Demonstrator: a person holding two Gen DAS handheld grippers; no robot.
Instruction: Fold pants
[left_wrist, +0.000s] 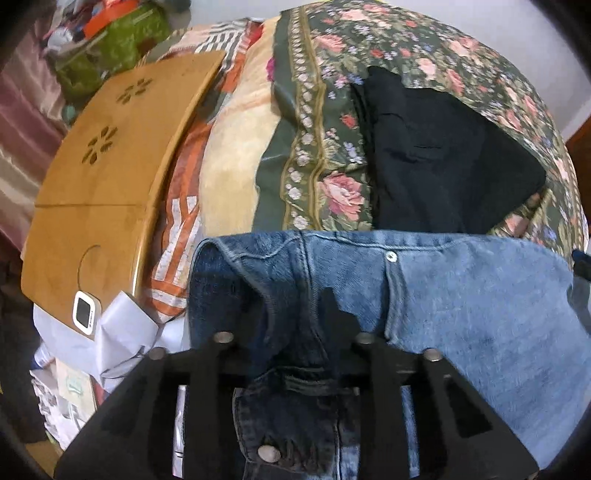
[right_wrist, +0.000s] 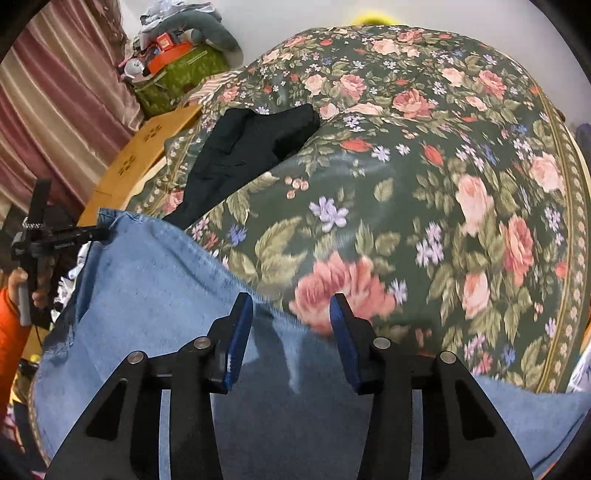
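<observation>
Denim jeans (left_wrist: 461, 295), faded blue with stitched seams and a metal rivet, lie across the near part of a bed under a glossy floral bedspread (left_wrist: 424, 48). A dark folded garment (left_wrist: 443, 158) lies beyond them, a wooden table (left_wrist: 107, 162) at the left. The left tongs (left_wrist: 295, 332) are clamped on the bunched dark waistband. From the right wrist, the right tongs (right_wrist: 291, 328) stand partly apart, blue pads straddling the jeans' pale edge without pressing it.
</observation>
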